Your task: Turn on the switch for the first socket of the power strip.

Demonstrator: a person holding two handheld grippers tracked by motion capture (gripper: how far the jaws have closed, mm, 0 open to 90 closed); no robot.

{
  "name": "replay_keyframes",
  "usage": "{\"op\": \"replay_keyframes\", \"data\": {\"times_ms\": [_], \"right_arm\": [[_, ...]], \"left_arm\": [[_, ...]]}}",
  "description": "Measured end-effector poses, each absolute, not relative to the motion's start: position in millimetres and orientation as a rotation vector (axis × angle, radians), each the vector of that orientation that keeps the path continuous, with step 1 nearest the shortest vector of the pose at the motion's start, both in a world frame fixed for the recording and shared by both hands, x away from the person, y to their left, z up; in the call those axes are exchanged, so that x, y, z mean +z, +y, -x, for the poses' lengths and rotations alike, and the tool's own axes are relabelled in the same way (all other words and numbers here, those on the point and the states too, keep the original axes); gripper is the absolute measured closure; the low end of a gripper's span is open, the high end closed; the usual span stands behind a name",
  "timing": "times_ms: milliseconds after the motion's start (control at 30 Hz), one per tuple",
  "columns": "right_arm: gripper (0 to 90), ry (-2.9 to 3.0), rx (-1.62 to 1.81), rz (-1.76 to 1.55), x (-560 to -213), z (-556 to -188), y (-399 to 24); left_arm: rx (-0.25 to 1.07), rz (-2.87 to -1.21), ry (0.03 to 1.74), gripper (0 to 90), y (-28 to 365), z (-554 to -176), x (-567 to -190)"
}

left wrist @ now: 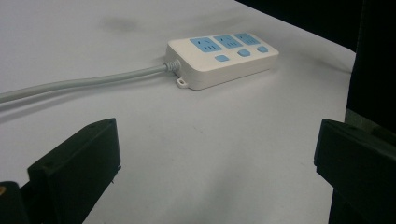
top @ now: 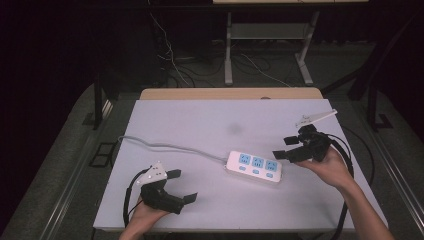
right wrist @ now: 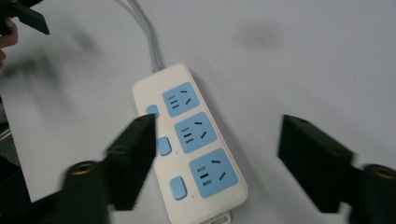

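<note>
1. The power strip (top: 254, 166) lies flat on the white table (top: 200, 120), right of centre. It has three blue sockets facing up and a blue switch beside each. Its grey cord (top: 165, 145) trails off toward the table's left edge.
2. The right gripper (top: 286, 148) hovers just beside the strip's right end with its jaws spread wide and nothing between them. In the right gripper view the left jaw sits over the row of switches, near the far one (right wrist: 152, 110).
3. The left gripper (top: 182, 186) rests near the front left of the table, well apart from the strip. Its jaws are also released and empty.
4. The step in hand looks like working a switch or gripping the strip.
   - To press a switch, bring one jaw tip straight down on a single switch and keep it off the neighbouring ones.
   - The strip is light and may slide, so the left gripper could steady the cord end.
</note>
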State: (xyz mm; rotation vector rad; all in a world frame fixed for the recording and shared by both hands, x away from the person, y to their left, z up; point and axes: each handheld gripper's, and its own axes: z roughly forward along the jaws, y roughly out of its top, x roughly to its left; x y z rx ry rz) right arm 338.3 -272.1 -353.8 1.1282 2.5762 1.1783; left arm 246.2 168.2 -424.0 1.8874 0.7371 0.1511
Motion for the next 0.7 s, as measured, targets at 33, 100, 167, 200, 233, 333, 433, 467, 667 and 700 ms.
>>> {"op": "replay_keyframes", "data": {"times_ms": [33,100,167,200,233,333,433,467,667,700], "right_arm": [[11.6,2.567,1.177,-1.142,-354.1,-336.8,-274.3],[7.6,2.545,1.18,-1.171,-354.7,-333.0,-279.2],[0.0,2.543,1.178,-1.18,-355.1,-331.3,-281.8],[0.2,2.531,1.189,-1.202,-355.4,-327.3,-287.1],[0.2,2.531,1.189,-1.202,-355.4,-327.3,-287.1],[0.2,2.498,1.226,-1.235,-355.4,-320.3,-295.6],[0.2,2.464,1.276,-1.254,-356.7,-310.8,-303.2],[0.2,2.464,1.276,-1.254,-356.7,-310.8,-303.2],[0.2,2.443,1.342,-1.264,-361.5,-297.8,-308.5],[0.2,2.441,1.347,-1.262,-362.6,-296.3,-308.8]], "left_arm": [[0.151,-1.887,0.737,0.0,168.3,-246.3,-424.0],[0.15,-1.887,0.737,0.0,168.5,-246.3,-424.0],[0.15,-1.885,0.738,0.0,168.6,-246.3,-424.0],[0.15,-1.885,0.738,0.0,168.6,-246.3,-424.0],[0.15,-1.884,0.739,0.0,168.6,-246.3,-423.9],[0.149,-1.883,0.741,0.0,168.5,-246.3,-424.0],[0.148,-1.884,0.741,0.0,168.4,-246.4,-424.1],[0.149,-1.883,0.742,0.0,168.4,-246.3,-424.1],[0.15,-1.879,0.744,0.0,168.7,-246.1,-423.9],[0.149,-1.878,0.744,0.0,168.6,-246.0,-423.8]]}}
